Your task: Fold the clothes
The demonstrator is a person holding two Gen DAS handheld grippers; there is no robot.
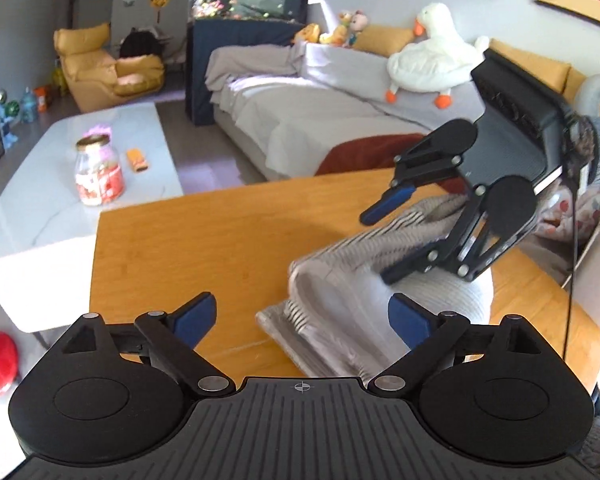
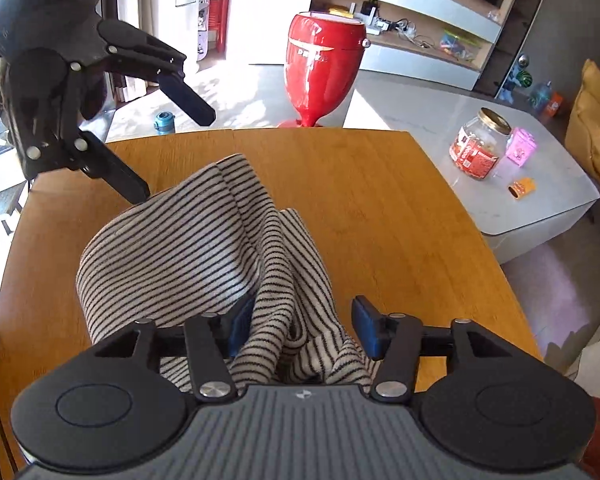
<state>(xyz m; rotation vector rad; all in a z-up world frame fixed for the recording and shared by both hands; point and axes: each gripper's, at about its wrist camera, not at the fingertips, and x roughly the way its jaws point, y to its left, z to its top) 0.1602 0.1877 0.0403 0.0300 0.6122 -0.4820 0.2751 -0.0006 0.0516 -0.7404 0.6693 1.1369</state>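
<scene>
A grey garment with thin dark stripes (image 2: 172, 248) lies bunched on the round-cornered wooden table (image 2: 380, 200). My right gripper (image 2: 302, 322) stands open over its near end. A fold of the cloth rises between the blue pads; the left pad touches it and the right pad stands apart. In the left wrist view the garment (image 1: 340, 272) lies right of centre on the table (image 1: 180, 248), with the right gripper (image 1: 388, 240) tilted down onto it. My left gripper (image 1: 302, 314) is wide open just above the garment's near edge, gripping nothing. It shows open at the upper left (image 2: 172, 154).
A white coffee table (image 1: 40, 216) beside the wooden one carries a glass jar (image 1: 100, 176) and small boxes. A red goblet-shaped stool (image 2: 320, 64) stands beyond the table. A covered sofa with a plush goose (image 1: 432, 56) and a dark red cloth (image 1: 364, 152) lie behind.
</scene>
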